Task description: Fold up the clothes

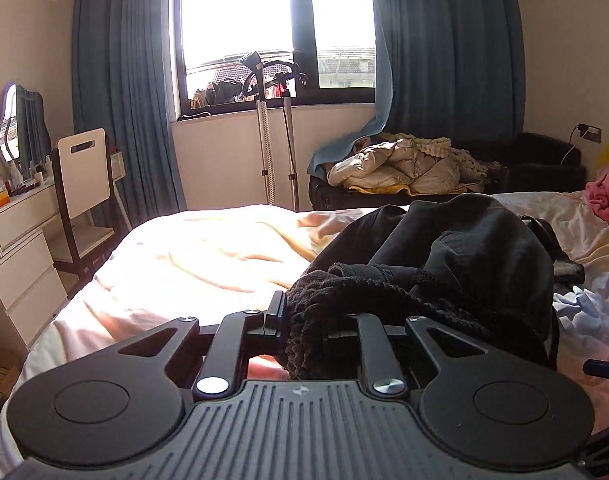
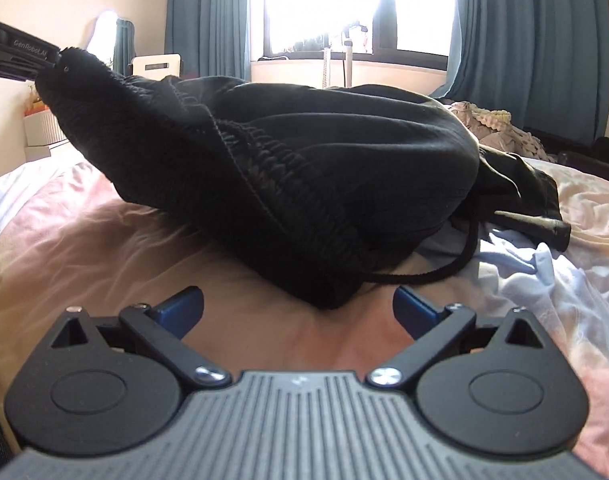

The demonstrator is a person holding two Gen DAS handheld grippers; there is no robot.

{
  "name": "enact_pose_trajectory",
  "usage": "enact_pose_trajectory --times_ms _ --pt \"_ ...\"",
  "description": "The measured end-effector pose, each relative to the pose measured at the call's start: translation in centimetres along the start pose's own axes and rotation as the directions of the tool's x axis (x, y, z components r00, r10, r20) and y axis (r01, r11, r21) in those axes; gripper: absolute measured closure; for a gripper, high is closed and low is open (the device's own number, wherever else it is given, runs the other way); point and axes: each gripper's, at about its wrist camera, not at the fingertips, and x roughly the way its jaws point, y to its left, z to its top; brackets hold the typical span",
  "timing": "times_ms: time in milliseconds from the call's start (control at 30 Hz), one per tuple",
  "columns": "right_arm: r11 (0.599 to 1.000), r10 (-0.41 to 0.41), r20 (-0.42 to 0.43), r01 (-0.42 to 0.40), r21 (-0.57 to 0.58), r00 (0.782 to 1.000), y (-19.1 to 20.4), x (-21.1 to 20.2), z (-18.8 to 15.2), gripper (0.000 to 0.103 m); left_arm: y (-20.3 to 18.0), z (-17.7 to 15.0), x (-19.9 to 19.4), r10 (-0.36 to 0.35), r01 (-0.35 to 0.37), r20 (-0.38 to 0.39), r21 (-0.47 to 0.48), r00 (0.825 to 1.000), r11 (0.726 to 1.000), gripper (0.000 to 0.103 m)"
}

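Black knit waistband of the black garment (image 1: 444, 264) is pinched in the left gripper (image 1: 304, 322), jaws closed down on the ribbed edge, that corner lifted off the bed (image 1: 184, 264); the rest slumps in a heap mid-bed, toward the right side

right gripper (image 2: 298, 306) sits low at the near edge of the bed, blue fingertips (image 2: 184, 302) spread wide, holding nothing, the nearest fold of the heap just ahead between them

risks as I read it:
- single-point hold on stretchy rib: any pull and it probably stretches or slips out instead of lifting the bulk
- drawcord (image 2: 424, 272) loops out from under the heap on the right; right gripper could close on the cord, not cloth, and just drag it
- heap is bunched in layers, so a blind grab likely takes several layers and the fold comes out twisted
- rumpled bedsheet (image 2: 544, 280) right under the fold; closing too low may pinch sheet too

further back: pink cloth (image 1: 606, 198) at the far right edge, pile of bedding (image 1: 408, 164) on the dark sofa (image 1: 544, 164) past the bed, window (image 1: 276, 28) behind
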Motion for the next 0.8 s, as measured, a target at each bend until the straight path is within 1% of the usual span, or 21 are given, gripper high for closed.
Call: enact_pose_trajectory --times_ms 67,133,200,233,267,333,367,433,467,500,533,567,600,700,800 --pt "0.999 -0.020 0.007 0.020 0.035 1.000 -0.8 0.9 0.3 0.005 0.0 -0.3 0.4 -0.005 0.005 -0.008 0.014 1.000 1.000 0.082" --pt "0.998 -0.029 -0.001 0.029 0.060 1.000 -1.4 1.9 0.3 0.015 0.2 -1.0 0.5 -0.004 0.004 -0.020 0.018 1.000 1.000 0.080" --pt "0.998 -0.030 -0.036 0.031 0.048 0.999 -1.3 3.7 0.2 0.023 0.3 -1.4 0.5 0.000 0.001 -0.034 0.031 0.999 1.000 0.076" --pt "0.998 -0.047 -0.042 0.048 0.039 0.998 -1.2 4.4 0.2 0.027 0.3 -1.6 0.6 0.003 -0.002 -0.043 0.041 0.999 0.999 0.075" --pt "0.997 -0.062 -0.048 0.064 0.031 0.997 -1.1 5.0 0.1 0.034 0.4 -1.8 0.8 0.006 -0.003 -0.053 0.048 0.999 0.999 0.074" --pt "0.997 -0.061 -0.049 0.063 0.041 0.997 -1.1 6.1 0.3 0.035 0.6 -2.2 1.0 0.007 -0.004 -0.070 0.050 0.998 0.999 0.064" --pt "0.996 -0.073 -0.041 0.075 0.039 0.996 -1.1 6.6 0.5 0.038 0.7 -2.2 1.0 0.006 -0.003 -0.069 0.044 0.998 0.999 0.061" --pt "0.992 -0.113 -0.025 0.114 0.047 0.993 -1.2 7.1 0.9 0.051 1.1 -2.2 1.0 -0.001 0.002 -0.051 0.025 0.999 1.000 0.053" --pt "0.988 -0.142 -0.018 0.142 0.056 0.990 -1.4 7.2 1.1 0.065 1.1 -2.2 1.0 0.003 -0.002 -0.047 0.022 0.999 1.000 0.051" --pt "0.985 -0.157 -0.010 0.158 0.070 0.987 -1.8 7.1 1.3 0.077 0.9 -2.1 1.2 0.013 -0.011 -0.050 0.028 0.999 1.000 0.047" --pt "0.984 -0.159 0.005 0.158 0.086 0.987 -2.2 6.9 1.6 0.080 0.6 -2.0 1.4 0.019 -0.017 -0.055 0.042 0.998 0.999 0.046" --pt "0.983 -0.160 0.024 0.156 0.098 0.987 -2.5 6.6 1.8 0.085 0.3 -2.0 1.6 0.022 -0.018 -0.061 0.055 0.998 0.998 0.046" --pt "0.982 -0.162 0.048 0.156 0.105 0.986 -2.7 6.1 2.1 0.089 -0.1 -2.0 1.8 0.025 -0.020 -0.066 0.070 0.998 0.997 0.045" --pt "0.975 -0.193 0.136 0.175 0.137 0.972 -3.2 4.3 3.2 0.091 -1.3 -1.9 2.4 0.042 -0.034 -0.065 0.110 0.997 0.993 0.043" --pt "0.962 -0.234 0.212 0.194 0.192 0.949 -3.8 2.3 4.4 0.091 -3.0 -2.0 2.3 0.070 -0.066 -0.021 0.156 0.997 0.986 0.043"
